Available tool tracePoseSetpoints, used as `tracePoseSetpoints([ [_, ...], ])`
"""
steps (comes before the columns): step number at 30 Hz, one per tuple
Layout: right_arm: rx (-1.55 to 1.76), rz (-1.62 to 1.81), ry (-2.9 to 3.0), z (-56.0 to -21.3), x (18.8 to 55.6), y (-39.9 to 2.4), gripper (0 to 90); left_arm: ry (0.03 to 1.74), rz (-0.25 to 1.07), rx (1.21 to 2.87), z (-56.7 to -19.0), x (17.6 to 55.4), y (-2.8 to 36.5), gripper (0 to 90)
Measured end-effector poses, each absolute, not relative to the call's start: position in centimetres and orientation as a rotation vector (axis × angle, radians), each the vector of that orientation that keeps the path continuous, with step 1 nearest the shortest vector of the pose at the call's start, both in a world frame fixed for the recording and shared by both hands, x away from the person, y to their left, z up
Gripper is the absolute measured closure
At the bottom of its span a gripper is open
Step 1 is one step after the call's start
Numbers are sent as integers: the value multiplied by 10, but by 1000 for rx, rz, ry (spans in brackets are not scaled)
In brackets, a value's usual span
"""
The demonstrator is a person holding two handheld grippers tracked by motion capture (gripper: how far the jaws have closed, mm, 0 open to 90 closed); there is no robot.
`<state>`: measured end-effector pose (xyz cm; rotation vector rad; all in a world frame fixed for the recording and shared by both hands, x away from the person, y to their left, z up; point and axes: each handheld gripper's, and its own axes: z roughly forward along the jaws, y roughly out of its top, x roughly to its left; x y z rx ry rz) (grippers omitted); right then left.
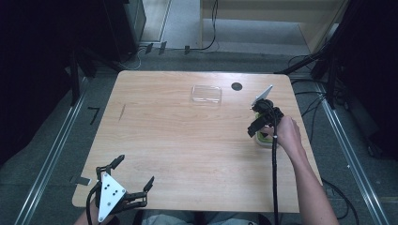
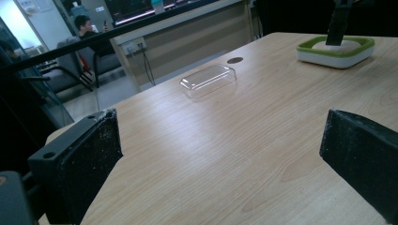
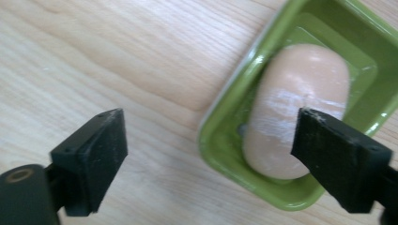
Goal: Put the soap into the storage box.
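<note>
**Right claw spread above the soap, dish on the desk**

Right claw (image 3: 206, 154) first: jaws apart, nothing pinched between them. One jaw hangs over bare wood, the other over the end of the pale soap bar (image 3: 296, 108), and I can't make out any contact there. The soap lies lengthwise in the green soap dish (image 3: 234, 154), tucked snugly inside the rim, which looks like the reason it sits so steady. From the high view, the person's right hand (image 1: 286, 133) holds that claw (image 1: 259, 125) pointing down over the dish (image 1: 264, 139) near the desk's right edge, so my read is a drop-off finished rather than a pick about to start.

Out to the left claw (image 1: 133, 176): spread wide too, empty, parked at the near edge of the desk (image 1: 187, 140), well away from the action.

Farther back, a clear plastic lid (image 1: 206, 93) rests flat on the wood beside a dark round hole (image 1: 237, 86). Probably the dish's cover, waiting its turn.
</note>
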<state>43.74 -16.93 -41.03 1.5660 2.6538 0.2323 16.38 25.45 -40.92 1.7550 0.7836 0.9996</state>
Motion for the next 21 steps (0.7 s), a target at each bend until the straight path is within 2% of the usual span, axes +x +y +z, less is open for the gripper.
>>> tracePoseSetpoints([
  [8, 1491, 257, 2689, -400, 420, -150, 56, 784, 1002, 1755, -409, 164, 255, 0],
  [21, 1307, 210, 2779, -406, 382, -116, 53, 786, 1003, 1754, -409, 163, 255, 0],
])
